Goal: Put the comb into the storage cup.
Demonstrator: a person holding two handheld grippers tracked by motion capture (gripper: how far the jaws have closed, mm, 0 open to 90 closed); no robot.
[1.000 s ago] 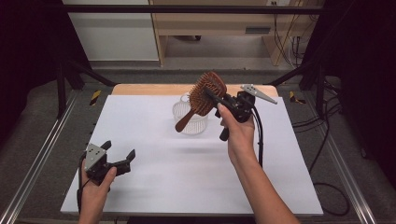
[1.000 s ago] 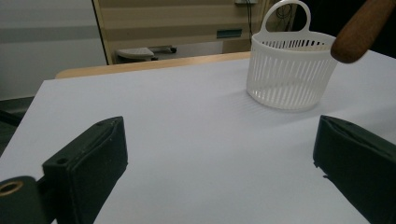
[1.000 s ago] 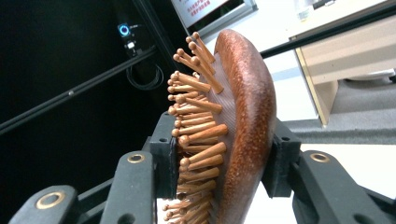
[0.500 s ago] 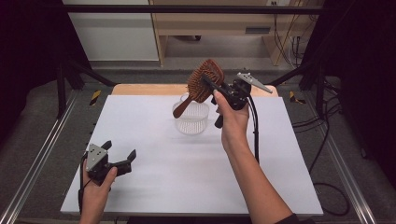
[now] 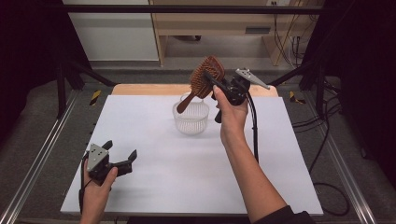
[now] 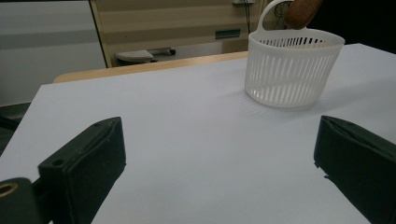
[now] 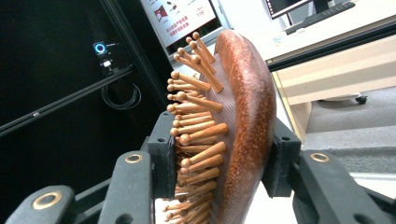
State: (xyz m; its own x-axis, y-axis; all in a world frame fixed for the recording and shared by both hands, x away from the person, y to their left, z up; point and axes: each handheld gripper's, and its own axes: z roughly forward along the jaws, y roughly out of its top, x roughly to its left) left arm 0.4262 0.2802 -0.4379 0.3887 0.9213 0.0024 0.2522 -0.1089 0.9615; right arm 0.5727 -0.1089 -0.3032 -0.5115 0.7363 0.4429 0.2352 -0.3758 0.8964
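White desk (image 5: pixel 140 121) carries a slotted basket (image 5: pixel 190 116); above it the right gripper (image 5: pixel 215 84), fingers pinching the hairbrush (image 5: pixel 207 77) head, hovers. Left gripper (image 5: pixel 122 158) fingers spread. Tilted handle could catch the rim, tipping the basket.

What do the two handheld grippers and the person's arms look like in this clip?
Both the left gripper and the right gripper are black, each with two blocky black jaws and a grey three-cornered plate on top. Brass-coloured pivot rings show at the jaw bases in the gripper views. A black cable trails from each. The forearms are bare; a dark sleeve shows at the right upper arm.
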